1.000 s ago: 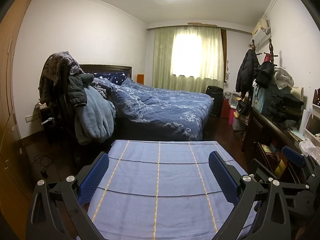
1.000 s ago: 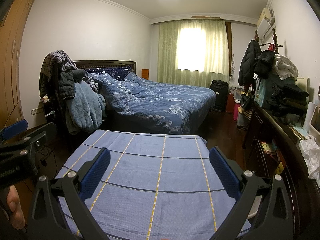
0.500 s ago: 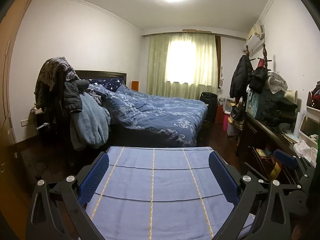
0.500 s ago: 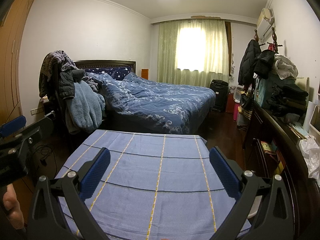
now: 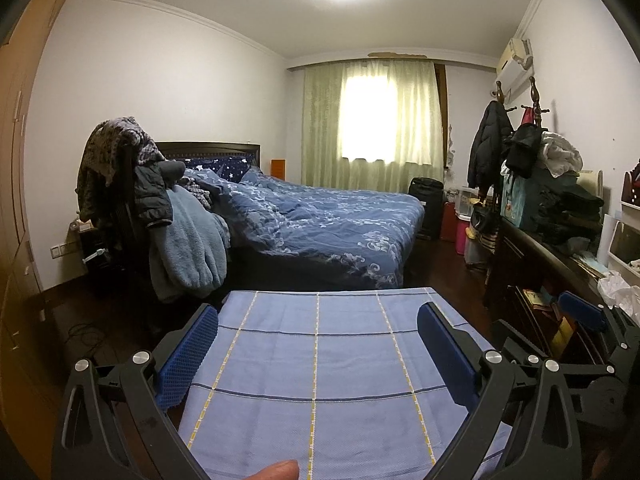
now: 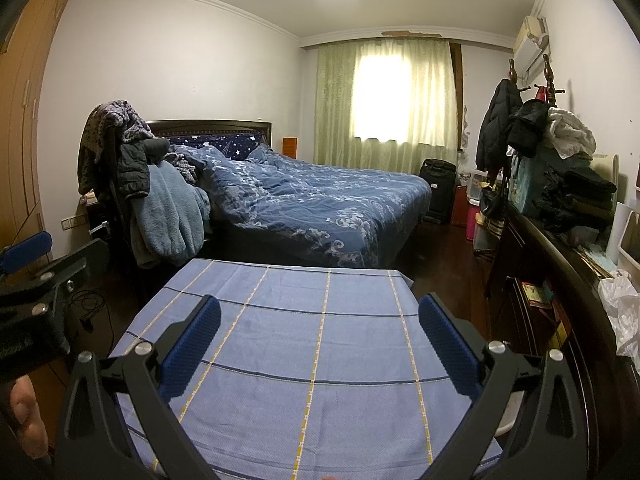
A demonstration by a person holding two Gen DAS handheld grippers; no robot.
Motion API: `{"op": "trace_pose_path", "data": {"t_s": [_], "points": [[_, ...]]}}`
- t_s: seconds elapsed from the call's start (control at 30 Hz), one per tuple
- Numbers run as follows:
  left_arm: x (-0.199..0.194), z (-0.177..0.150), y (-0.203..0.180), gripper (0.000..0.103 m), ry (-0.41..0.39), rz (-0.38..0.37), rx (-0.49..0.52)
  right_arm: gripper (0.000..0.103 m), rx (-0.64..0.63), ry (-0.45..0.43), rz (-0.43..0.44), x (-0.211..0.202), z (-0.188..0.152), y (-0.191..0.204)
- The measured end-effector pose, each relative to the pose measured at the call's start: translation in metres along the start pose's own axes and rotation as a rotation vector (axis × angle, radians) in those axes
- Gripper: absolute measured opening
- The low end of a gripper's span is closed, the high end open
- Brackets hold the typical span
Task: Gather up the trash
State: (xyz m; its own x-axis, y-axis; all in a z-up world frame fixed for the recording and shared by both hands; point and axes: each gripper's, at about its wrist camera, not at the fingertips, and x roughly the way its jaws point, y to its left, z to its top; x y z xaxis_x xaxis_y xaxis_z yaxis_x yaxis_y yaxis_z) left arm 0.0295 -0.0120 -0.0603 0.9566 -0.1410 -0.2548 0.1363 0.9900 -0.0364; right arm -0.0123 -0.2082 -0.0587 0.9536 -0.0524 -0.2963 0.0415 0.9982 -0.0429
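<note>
Hovering above a table draped in a woven blue cloth [image 5: 320, 360] with yellow and dark grid lines, the left gripper [image 5: 318, 352] holds its ribbed blue pads wide apart with nothing between them. The right gripper [image 6: 320, 344] is spread the same way over the cloth's near edge. Crumpled white plastic [image 6: 620, 312], possibly trash, lies on the dark wooden sideboard [image 6: 560, 264] past the cloth's right edge. A bed with a rumpled blue floral quilt [image 5: 328, 220] fills the room behind, and a fluffy blue robe [image 5: 188, 248] hangs over a chair. Only the left view shows a fingertip [image 5: 276, 471] at the bottom edge; only the right view shows part of a hand [image 6: 24, 416] at lower left
</note>
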Motion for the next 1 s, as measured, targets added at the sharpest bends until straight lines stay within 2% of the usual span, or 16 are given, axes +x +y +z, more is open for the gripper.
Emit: {"op": "trace_pose_path", "data": {"t_s": [1.0], "points": [[0.0009, 0.0007, 0.001, 0.099, 0.002, 0.002, 0.002, 0.1, -0.001, 0.001, -0.001, 0.0001, -0.0017, -0.0005]]}}
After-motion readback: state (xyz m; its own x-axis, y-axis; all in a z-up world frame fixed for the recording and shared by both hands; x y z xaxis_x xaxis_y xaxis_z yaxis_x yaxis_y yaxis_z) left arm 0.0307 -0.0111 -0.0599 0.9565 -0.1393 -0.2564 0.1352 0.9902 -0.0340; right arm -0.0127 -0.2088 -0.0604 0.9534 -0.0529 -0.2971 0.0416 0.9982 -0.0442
